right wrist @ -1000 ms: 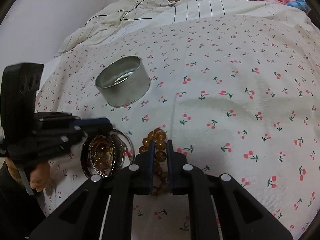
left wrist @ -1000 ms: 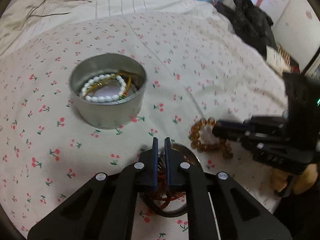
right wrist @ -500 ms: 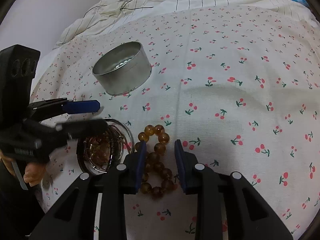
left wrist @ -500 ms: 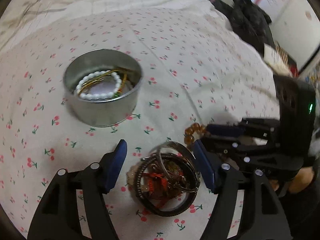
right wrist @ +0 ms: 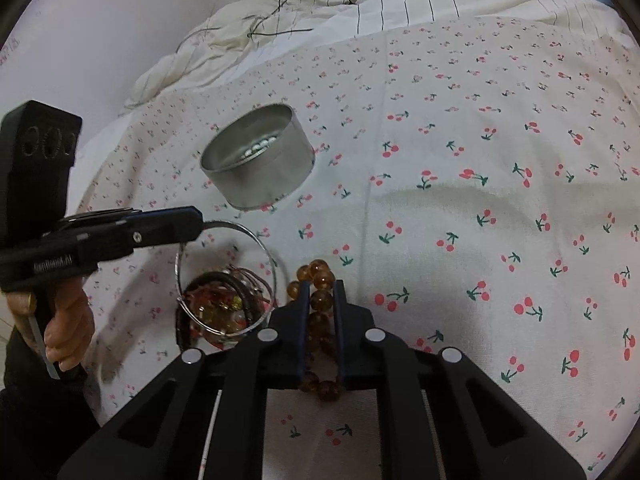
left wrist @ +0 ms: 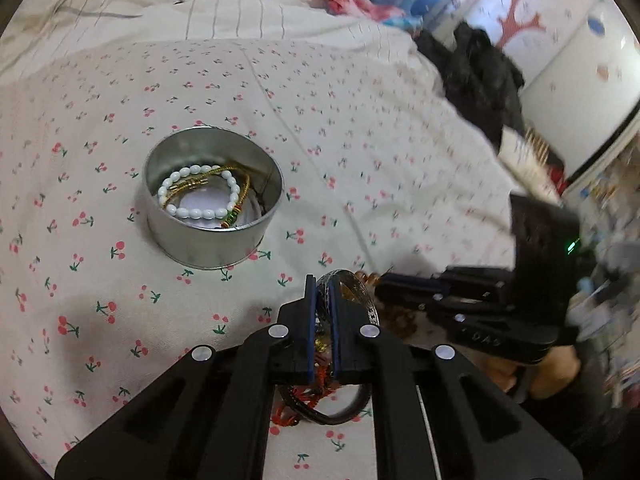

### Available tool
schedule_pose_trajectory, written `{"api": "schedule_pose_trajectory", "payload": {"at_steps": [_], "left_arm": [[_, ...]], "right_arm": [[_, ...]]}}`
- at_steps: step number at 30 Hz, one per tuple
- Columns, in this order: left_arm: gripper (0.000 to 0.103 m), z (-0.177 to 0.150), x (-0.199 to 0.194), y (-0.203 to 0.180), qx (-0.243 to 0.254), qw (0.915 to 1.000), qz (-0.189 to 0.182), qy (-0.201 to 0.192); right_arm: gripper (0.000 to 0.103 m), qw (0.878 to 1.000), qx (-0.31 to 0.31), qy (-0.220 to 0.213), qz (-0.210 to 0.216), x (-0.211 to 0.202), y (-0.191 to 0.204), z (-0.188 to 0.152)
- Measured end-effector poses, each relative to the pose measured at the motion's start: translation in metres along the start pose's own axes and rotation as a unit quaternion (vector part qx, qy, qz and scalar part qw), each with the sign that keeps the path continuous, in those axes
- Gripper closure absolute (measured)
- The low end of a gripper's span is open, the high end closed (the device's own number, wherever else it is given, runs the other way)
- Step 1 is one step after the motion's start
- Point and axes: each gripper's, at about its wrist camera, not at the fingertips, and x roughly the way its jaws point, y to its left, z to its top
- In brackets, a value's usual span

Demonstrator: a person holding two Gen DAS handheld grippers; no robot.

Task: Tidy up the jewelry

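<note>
Now a thin silver bangle [right wrist: 226, 276] is pinched in the left gripper [left wrist: 323, 292], its jaws having just closed on it, above a tangle of dark cord bracelets [right wrist: 224, 300]. Amber glass-like beads [right wrist: 320, 300] are clamped by the right gripper [right wrist: 322, 292], likewise just closed. Pick-up appears under way; carrying both to the round metal tin [left wrist: 214, 200], where white pearl-like beads [left wrist: 196, 192] lie, is judged next, across soft cherry-print bedding [right wrist: 480, 160].

I see soft, even indoor light with weak shadows on the cherry-print bedsheet [right wrist: 460, 200]. Both fisheye views bend hard and go black at their corners. My left wrist view smears with motion blur along its right side; the tin [left wrist: 214, 200] stays sharp.
</note>
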Motion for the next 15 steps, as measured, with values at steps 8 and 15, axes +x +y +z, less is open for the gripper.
{"api": "schedule_pose_trajectory", "payload": {"at_steps": [8,15], "left_arm": [[0.098,0.000,0.005,0.013,-0.022,0.9993,0.028,0.005],[0.098,0.003,-0.005,0.021,-0.031,0.9993,0.022,-0.008]], "right_arm": [[0.091,0.999,0.012,-0.021,0.022,-0.008,-0.001,0.004],[0.091,0.995,0.026,-0.062,0.076,-0.027,-0.001,0.010]]}}
